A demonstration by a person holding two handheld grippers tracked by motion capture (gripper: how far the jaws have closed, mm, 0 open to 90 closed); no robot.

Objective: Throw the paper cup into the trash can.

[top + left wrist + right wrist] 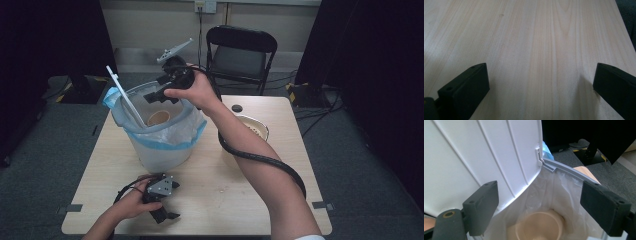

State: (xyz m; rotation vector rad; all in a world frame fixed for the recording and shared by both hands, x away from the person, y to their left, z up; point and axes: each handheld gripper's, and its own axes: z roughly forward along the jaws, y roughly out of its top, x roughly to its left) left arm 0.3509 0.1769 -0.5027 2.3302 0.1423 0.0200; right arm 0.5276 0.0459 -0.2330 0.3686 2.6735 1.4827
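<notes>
A pale bin (160, 147) lined with a clear bag with a blue edge stands at the table's back left. Its white lid (125, 97) is tipped up on edge. A tan cup (159, 118) lies down inside the bag. My right gripper (152, 97) hangs over the bin's mouth, open, with nothing between its jaws. In the right gripper view the ribbed lid (474, 152) is at the left, the grey rim (564, 168) at the right, and the cup (541, 225) below the right gripper (539, 205). My left gripper (165, 216) rests near the table's front edge, open over bare wood (541, 80).
A shallow bowl (257, 129) with something light in it sits on the table (225, 200) right of the bin, partly behind my right forearm. A small black disc (237, 108) lies behind it. A black folding chair (240, 52) stands beyond the far edge.
</notes>
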